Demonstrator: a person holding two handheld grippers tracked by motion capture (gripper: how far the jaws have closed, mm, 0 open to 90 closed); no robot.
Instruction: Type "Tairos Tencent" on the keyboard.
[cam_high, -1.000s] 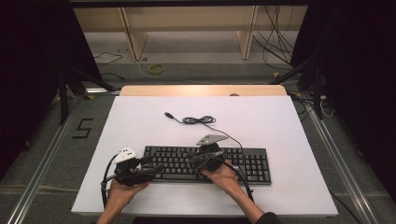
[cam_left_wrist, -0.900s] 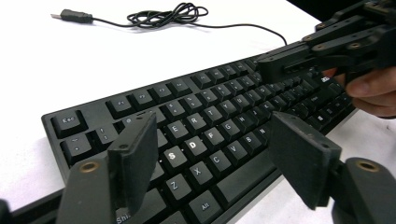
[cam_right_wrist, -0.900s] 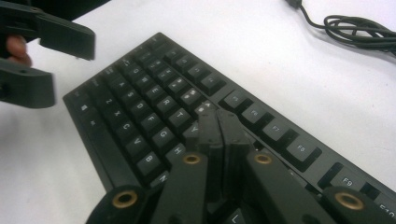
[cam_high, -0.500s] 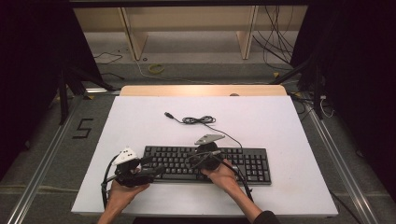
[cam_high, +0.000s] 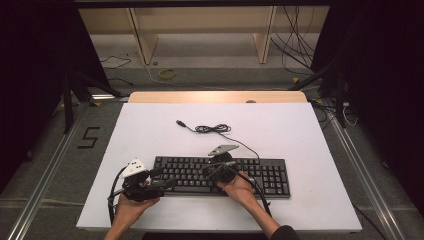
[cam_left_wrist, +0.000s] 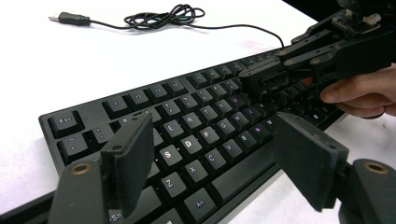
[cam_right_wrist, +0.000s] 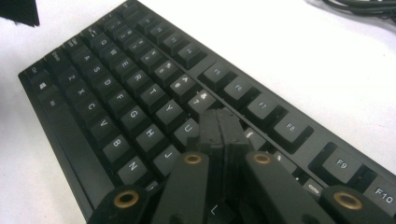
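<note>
The high view looks forward and down from above the person's near side, taking in the whole white worktop (cam_high: 300, 130) and the floor beyond it. The left gripper view sits low and close at the near left end of the keyboard (cam_left_wrist: 201, 126), facing right and far along the keys toward the coiled cable (cam_left_wrist: 163, 16). The right gripper view hovers very close over the keyboard's middle, facing left. All three share the keyboard.
</note>
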